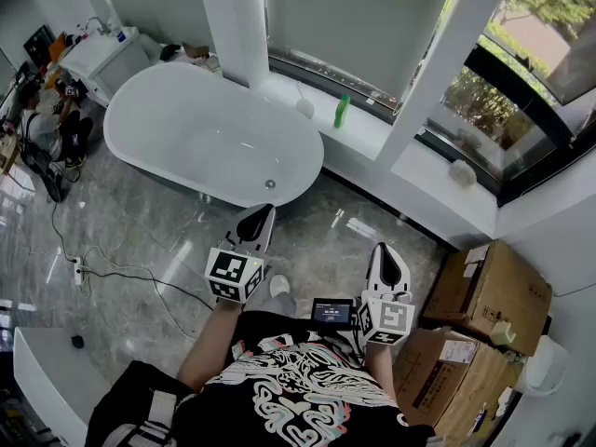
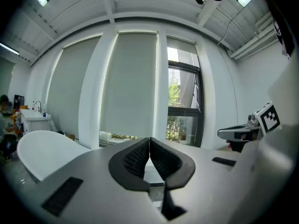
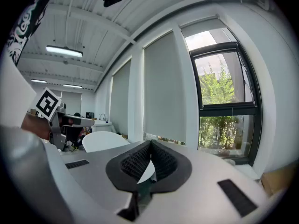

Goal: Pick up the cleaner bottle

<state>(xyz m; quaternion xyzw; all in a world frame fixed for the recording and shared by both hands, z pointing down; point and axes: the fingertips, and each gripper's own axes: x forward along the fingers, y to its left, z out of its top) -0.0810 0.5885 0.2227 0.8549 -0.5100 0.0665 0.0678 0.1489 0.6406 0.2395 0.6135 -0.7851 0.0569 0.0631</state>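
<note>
Left gripper (image 1: 262, 212) and right gripper (image 1: 384, 251) hover at waist height, jaws closed and empty, seemingly because the green cleaner bottle (image 1: 342, 111) stands well away on the window ledge (image 1: 374, 136) behind the bathtub (image 1: 200, 133).

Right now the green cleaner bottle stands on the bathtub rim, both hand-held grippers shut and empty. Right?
No: the head view shows the green cleaner bottle on the window ledge behind the bathtub, not on its rim. The left hand-held gripper and right hand-held gripper are shut and empty, as stated.
</note>
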